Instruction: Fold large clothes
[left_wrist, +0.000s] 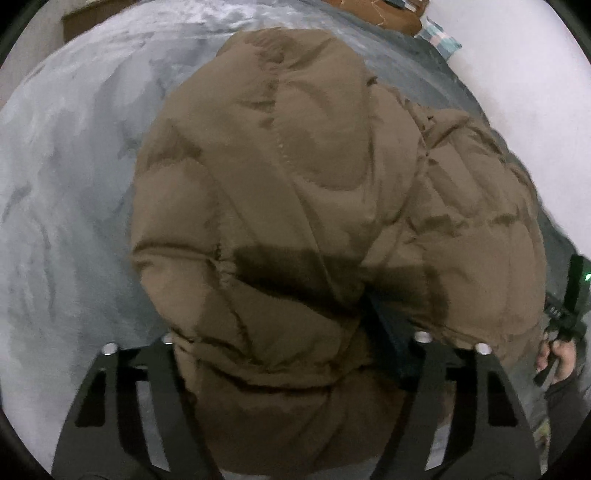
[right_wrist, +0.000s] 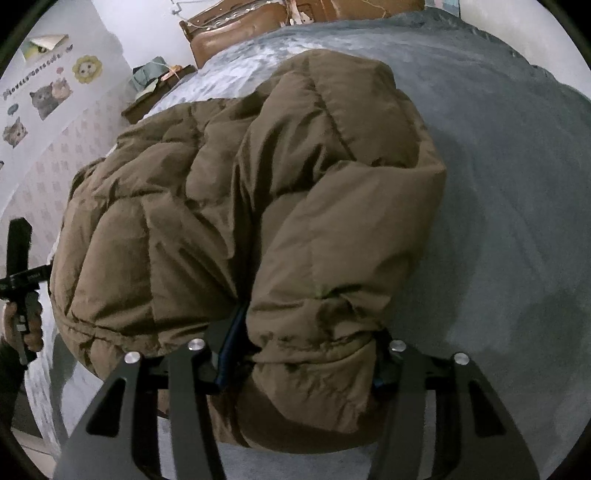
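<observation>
A large brown quilted puffer jacket (left_wrist: 303, 206) lies bunched on a grey-blue bed cover (left_wrist: 74, 184). In the left wrist view its near edge fills the space between my left gripper's (left_wrist: 295, 343) two fingers, which stand wide apart with fabric between them. In the right wrist view the jacket (right_wrist: 240, 221) is folded over itself, and a brown cuff or hem sits between my right gripper's (right_wrist: 295, 350) fingers, also wide apart around the fabric. Fingertips are hidden by the jacket in both views. The other gripper shows at each view's edge (left_wrist: 565, 317) (right_wrist: 22, 280).
The bed cover (right_wrist: 498, 221) stretches right and far. A brown wooden headboard (right_wrist: 258, 26) stands at the far end. A small nightstand with clutter (right_wrist: 155, 85) is beside it. A wall with cat stickers (right_wrist: 44, 96) is left. A white wall (left_wrist: 517, 92) is right.
</observation>
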